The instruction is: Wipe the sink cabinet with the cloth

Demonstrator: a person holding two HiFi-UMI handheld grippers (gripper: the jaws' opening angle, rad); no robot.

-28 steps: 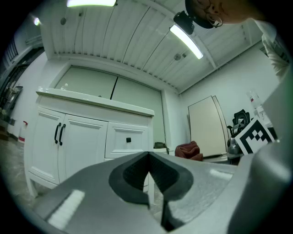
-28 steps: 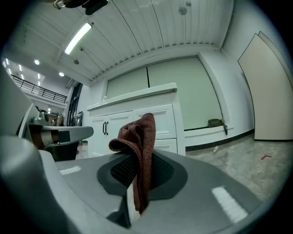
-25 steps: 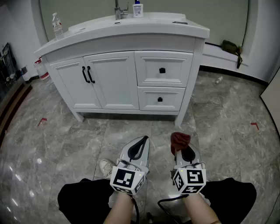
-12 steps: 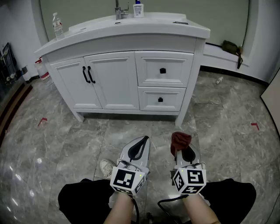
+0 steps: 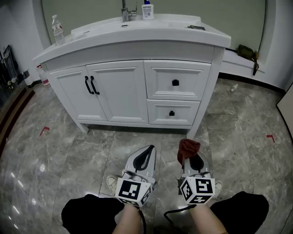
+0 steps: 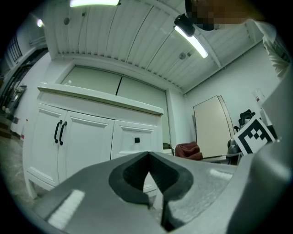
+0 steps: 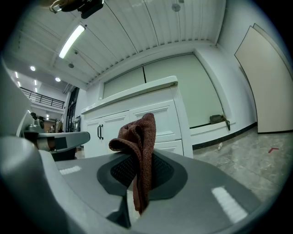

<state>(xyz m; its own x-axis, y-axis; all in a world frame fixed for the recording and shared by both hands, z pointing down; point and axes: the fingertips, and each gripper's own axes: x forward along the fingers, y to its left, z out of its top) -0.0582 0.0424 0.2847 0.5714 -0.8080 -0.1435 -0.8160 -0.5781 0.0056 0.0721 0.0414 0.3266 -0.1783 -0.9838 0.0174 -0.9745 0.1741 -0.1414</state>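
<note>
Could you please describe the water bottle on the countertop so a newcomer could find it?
Start at the white sink cabinet. On the far left end of its countertop stands the water bottle. It is clear and white-capped, unlike the white blue-labelled bottle beside the faucet.

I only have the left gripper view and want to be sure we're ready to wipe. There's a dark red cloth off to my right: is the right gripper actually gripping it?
Observer: Yes. The right gripper view shows the right gripper shut on the cloth, which sticks up from between its jaws.
Operator: Anything on the countertop to avoid?
Observer: The head view shows a water bottle at the left end of the top of the sink cabinet, and a faucet at the back.
Operator: How near is my left gripper?
Observer: From the head view, the left gripper hangs over the floor, clearly short of the cabinet front.
</note>
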